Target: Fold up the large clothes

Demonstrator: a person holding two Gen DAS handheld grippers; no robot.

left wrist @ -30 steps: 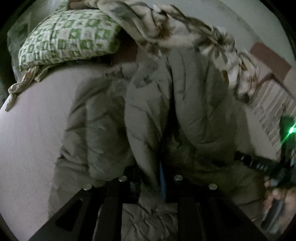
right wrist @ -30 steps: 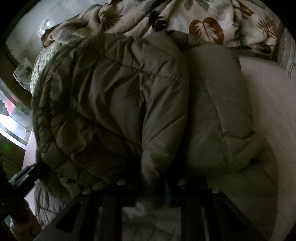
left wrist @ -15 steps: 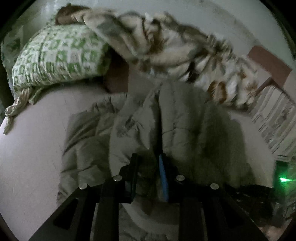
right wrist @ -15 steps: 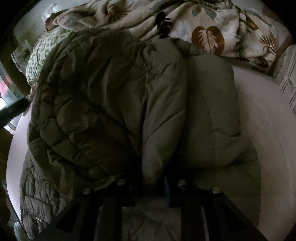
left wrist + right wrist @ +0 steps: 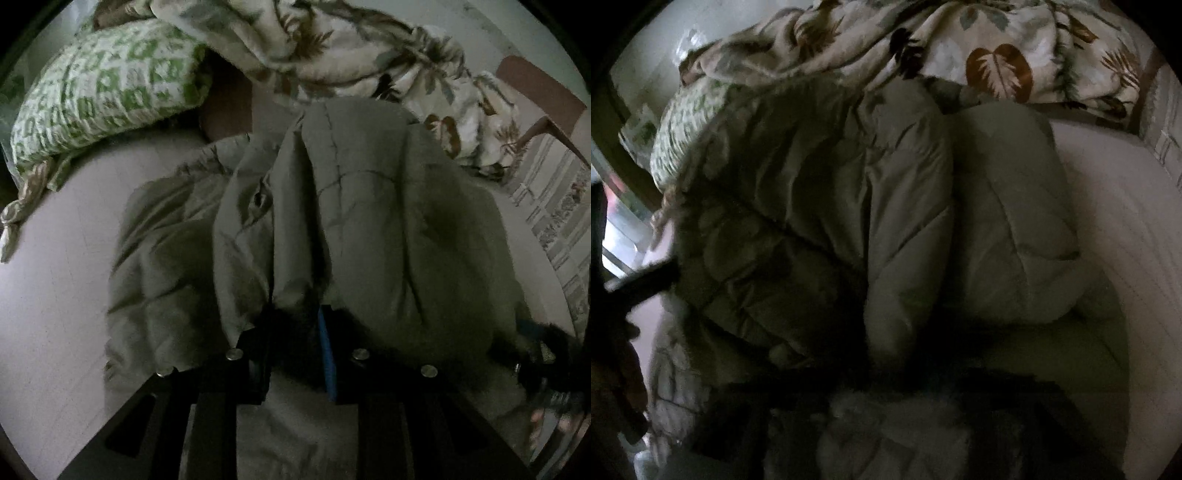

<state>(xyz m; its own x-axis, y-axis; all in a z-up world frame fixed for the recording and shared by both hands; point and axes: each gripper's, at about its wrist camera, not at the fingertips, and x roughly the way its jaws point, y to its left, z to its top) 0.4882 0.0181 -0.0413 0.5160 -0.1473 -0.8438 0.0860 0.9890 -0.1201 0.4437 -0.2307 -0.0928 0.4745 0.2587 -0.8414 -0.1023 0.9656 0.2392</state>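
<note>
Coat [image 5: 369, 229] on the bed [image 5: 55, 277] is being let go by the right gripper [image 5: 886, 406], its jaws just flung wide, while one fold is being pinched by the left gripper [image 5: 299, 354], so folding is being continued.

Green pillow [image 5: 103, 81], leaf-print blanket [image 5: 997, 44]

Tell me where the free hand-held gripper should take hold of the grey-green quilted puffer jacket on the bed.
Grip the grey-green quilted puffer jacket at the thick folded edge running down its middle, coming from above on the near side: that raised, rounded ridge gives the open right hand-held gripper something to pinch.
</note>
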